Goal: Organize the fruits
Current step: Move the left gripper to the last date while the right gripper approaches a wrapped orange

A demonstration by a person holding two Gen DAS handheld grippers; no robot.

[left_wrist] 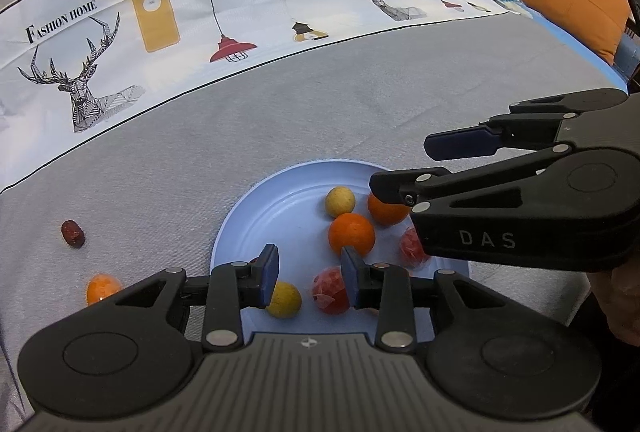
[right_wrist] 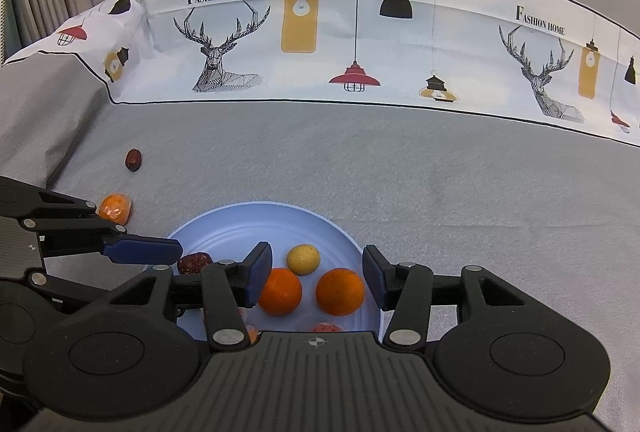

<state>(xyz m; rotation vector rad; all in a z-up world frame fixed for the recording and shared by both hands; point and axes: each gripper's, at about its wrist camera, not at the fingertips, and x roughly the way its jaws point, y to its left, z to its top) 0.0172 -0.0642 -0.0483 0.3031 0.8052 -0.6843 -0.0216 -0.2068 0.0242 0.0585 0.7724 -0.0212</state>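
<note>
A light blue plate [left_wrist: 256,216] [right_wrist: 224,232] on grey cloth holds two oranges [left_wrist: 351,234] [right_wrist: 280,291], two yellow balls [left_wrist: 340,201] [right_wrist: 303,259], red wrapped fruits [left_wrist: 332,290] and a dark red date [right_wrist: 194,262]. My left gripper [left_wrist: 310,274] is open and empty above the plate's near side; it also shows in the right wrist view [right_wrist: 140,250]. My right gripper [right_wrist: 316,278] is open and empty over the two oranges, and reaches in from the right in the left wrist view [left_wrist: 404,168]. A date [left_wrist: 73,233] [right_wrist: 133,160] and a wrapped orange fruit [left_wrist: 102,288] [right_wrist: 115,208] lie on the cloth left of the plate.
The grey cloth [right_wrist: 440,172] spreads around the plate. A printed white band [right_wrist: 340,44] with deer and lamps runs across the back. An orange cushion [left_wrist: 572,0] sits at the far right.
</note>
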